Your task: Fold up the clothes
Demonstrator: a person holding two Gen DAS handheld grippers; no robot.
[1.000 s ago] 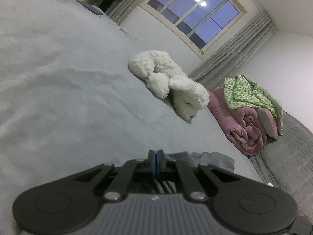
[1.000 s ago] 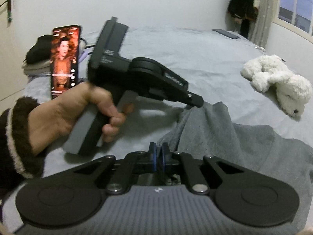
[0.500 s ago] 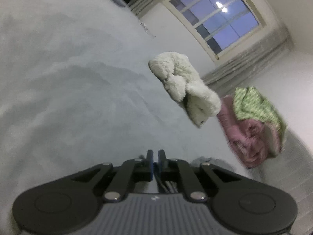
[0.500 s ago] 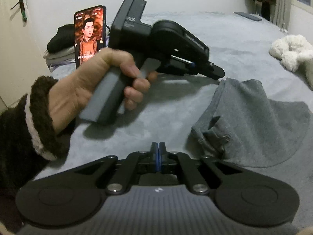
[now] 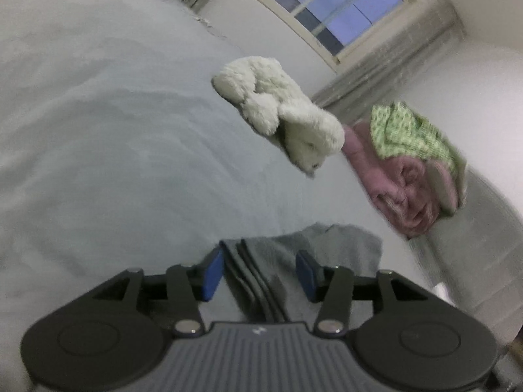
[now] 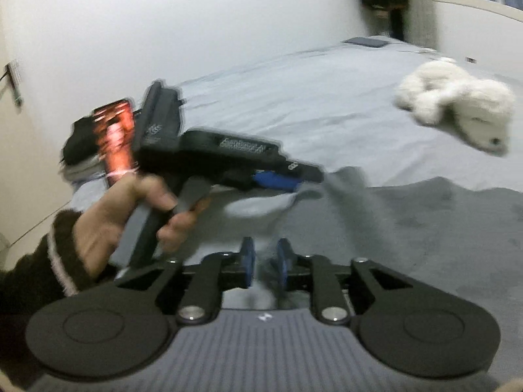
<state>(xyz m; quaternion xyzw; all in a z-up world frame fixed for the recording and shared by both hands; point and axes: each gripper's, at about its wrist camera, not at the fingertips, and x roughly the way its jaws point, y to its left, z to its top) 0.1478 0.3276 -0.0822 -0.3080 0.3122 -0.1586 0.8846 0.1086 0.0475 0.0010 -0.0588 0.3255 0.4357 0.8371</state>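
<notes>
- Bedroom setting is noted: a wide grey bed cover (image 5: 98, 150) serves as the work surface, with a window (image 5: 330, 6) and curtains beyond it in the left wrist view.
- One grey garment (image 5: 294, 261) is counted as the task's thing. It lies on the cover directly ahead of and beneath both tongs, bunched at the near edge and spread flat toward the right in the right wrist view (image 6: 408, 228).
- Left gripper (image 5: 258, 276): jaws are seen parted and have just been opening. A layered, seamed edge of the garment runs between the blue pads (image 5: 212, 272) without being pressed by either, so the cloth is judged released.
- Right gripper (image 6: 264, 263): jaws stand slightly apart and have just been opening. Blurred grey cloth shows in the gap; contact with the pads cannot be settled from the blur.
- The left gripper is seen from the side in the right wrist view (image 6: 278, 178), held by a hand (image 6: 124, 215) in a dark fuzzy sleeve, its tip low at the garment's raised corner. The placement is judged to suit letting a fold edge drop onto the cover.
- Counted beyond the tongs: one white plush toy (image 5: 281, 114), one pink quilt (image 5: 392, 176) topped by one green patterned cloth (image 5: 415, 134).
- Counted left of the tongs: one lit phone (image 6: 114, 140), propped upright, in front of a small stack of dark and light clothes (image 6: 78, 150); their number cannot be told.
</notes>
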